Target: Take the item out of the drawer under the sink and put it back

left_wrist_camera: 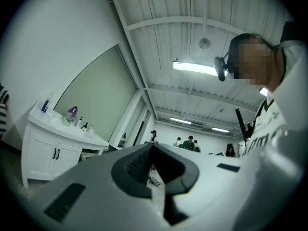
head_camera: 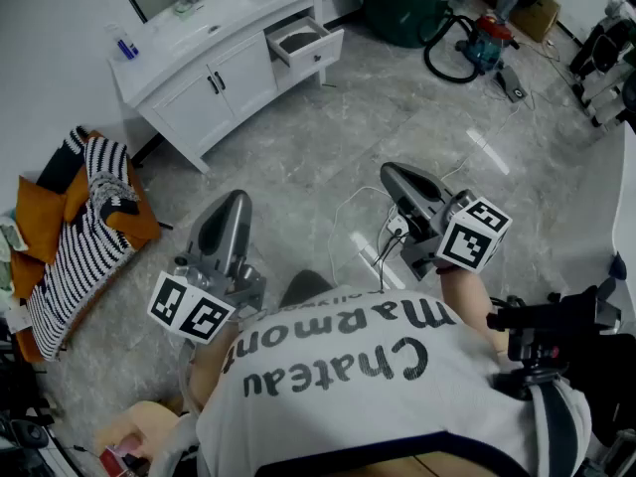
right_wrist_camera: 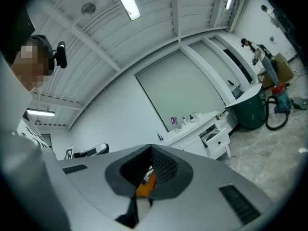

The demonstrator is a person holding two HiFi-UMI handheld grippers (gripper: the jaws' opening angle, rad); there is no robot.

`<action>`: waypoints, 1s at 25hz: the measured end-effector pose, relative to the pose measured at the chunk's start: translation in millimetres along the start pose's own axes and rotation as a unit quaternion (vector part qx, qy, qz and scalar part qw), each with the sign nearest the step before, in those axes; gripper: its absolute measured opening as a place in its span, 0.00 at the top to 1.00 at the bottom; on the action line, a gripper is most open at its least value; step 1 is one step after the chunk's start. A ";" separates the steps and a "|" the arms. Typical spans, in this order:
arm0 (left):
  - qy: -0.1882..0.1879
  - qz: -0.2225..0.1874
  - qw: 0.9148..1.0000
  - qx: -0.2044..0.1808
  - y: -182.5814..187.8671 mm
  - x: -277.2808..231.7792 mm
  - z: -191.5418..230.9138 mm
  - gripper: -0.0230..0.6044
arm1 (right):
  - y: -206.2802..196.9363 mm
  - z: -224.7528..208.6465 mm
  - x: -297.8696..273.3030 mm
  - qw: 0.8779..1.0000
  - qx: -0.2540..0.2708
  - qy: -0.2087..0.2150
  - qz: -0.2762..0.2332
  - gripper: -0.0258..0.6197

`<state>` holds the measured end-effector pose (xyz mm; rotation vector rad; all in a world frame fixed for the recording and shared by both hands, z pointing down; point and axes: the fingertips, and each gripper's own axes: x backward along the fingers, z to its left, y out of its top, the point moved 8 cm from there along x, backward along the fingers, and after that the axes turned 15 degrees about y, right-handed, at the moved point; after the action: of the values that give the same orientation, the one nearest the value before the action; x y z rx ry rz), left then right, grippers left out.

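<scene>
Over in the upper middle of the head view, the drawer (head_camera: 316, 48) stands pulled out of the white vanity cabinet (head_camera: 199, 92), just right of its 2 doors. A grey, curved item (head_camera: 295, 38) lies inside; what it is cannot be told from here. The sink (head_camera: 199, 30) sits in the countertop above, with small bottles (head_camera: 124, 46) near it.

Both grippers are well apart from the drawer, low in the frame and close to the person's chest. The left gripper (head_camera: 231, 212) has its jaws pressed together on nothing. The right gripper (head_camera: 405, 182) also has its jaws closed and empty, with only a slit between them.

A striped garment (head_camera: 89, 217) is heaped on orange cloth at the left edge, and a vacuum cleaner (head_camera: 487, 40) stands on the marble floor (head_camera: 328, 137) at the upper right.
</scene>
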<state>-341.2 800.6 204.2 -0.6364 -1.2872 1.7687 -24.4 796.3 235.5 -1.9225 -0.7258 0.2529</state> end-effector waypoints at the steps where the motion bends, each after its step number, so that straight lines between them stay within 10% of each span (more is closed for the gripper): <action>1: 0.000 -0.001 1.000 0.000 -0.1 -0.4 0.4 0.95 | -0.5 -0.5 -0.5 1.000 0.000 0.001 0.001 0.94; 15: 0.013 -0.044 0.999 0.008 -5.3 -1.8 7.0 0.95 | 4.2 -9.1 6.6 0.998 0.010 0.043 -0.041 0.94; 25: 0.005 -0.057 0.992 -0.112 1.1 -22.9 -18.6 0.95 | 21.2 -46.1 9.9 0.999 -0.021 0.006 -0.037 0.94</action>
<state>-315.0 790.5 195.1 -0.6806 -1.4978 1.5409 13.4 761.1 239.3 -1.9319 -0.7968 0.1807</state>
